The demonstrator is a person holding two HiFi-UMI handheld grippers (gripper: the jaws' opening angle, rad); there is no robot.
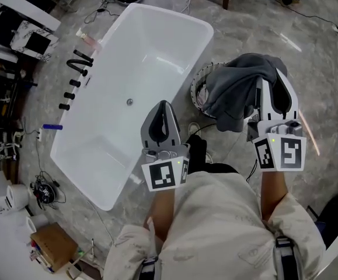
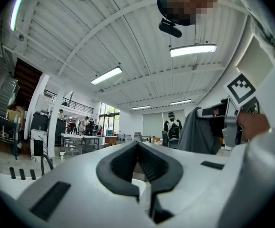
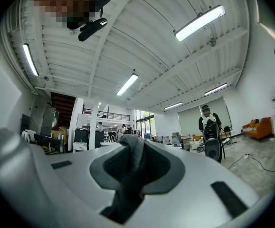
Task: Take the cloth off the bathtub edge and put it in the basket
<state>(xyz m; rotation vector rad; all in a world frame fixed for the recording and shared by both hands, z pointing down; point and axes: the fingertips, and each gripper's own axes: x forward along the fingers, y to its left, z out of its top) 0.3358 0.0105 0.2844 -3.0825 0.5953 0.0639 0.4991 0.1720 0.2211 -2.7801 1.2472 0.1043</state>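
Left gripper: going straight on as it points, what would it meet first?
Probably nothing near: the left gripper points level over the white rectangular bathtub, toward far tables.

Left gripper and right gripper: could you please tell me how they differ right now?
The left gripper is shut on nothing; the right gripper is shut on the grey cloth. The left gripper sits by the bathtub rim; the right gripper holds the cloth over the basket. Both carry marker cubes.
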